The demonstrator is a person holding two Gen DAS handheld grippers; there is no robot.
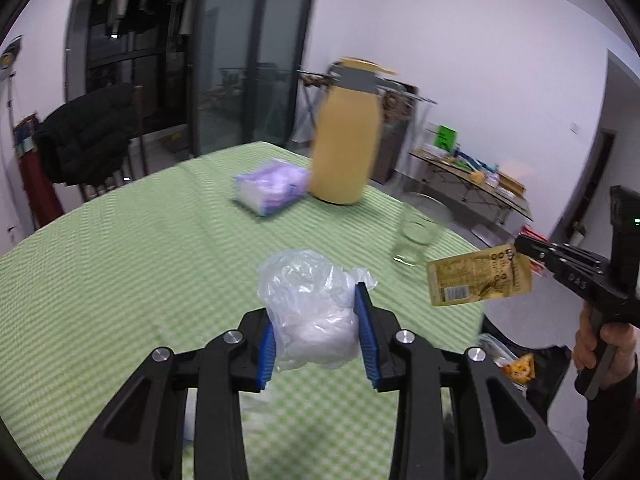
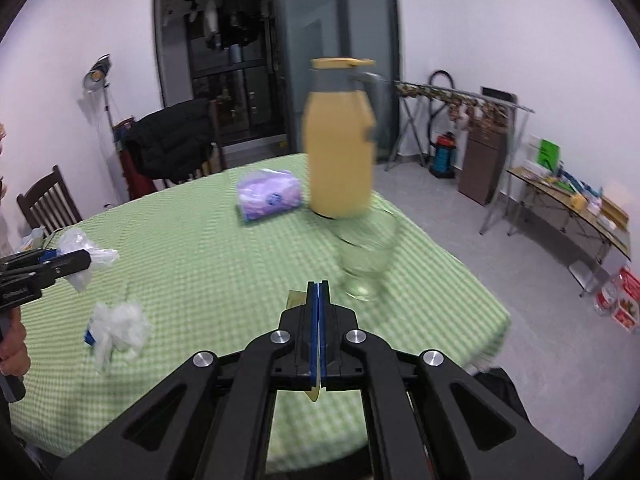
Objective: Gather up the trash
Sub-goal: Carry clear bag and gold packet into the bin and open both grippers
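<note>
A crumpled clear plastic bag [image 1: 312, 308] sits squeezed between the blue pads of my left gripper [image 1: 320, 336], held above the green checked tablecloth [image 1: 140, 260]. In the right wrist view the same bag [image 2: 86, 258] sticks out of the left gripper [image 2: 76, 262] at the far left. My right gripper [image 2: 319, 300] is shut on a flat yellow wrapper [image 2: 296, 299], seen edge-on between its pads. The left wrist view shows that wrapper [image 1: 476, 280] hanging from the right gripper [image 1: 520, 246] past the table's right edge. Another crumpled white wrapper [image 2: 118, 330] lies on the cloth.
A tall yellow jug [image 1: 346, 136] with a grey lid, a purple tissue pack [image 1: 272, 186] and an empty glass [image 1: 416, 240] stand on the table. A dark bag with trash [image 1: 516, 364] sits below the table's right edge. Chairs and a folding side table [image 2: 568, 208] surround it.
</note>
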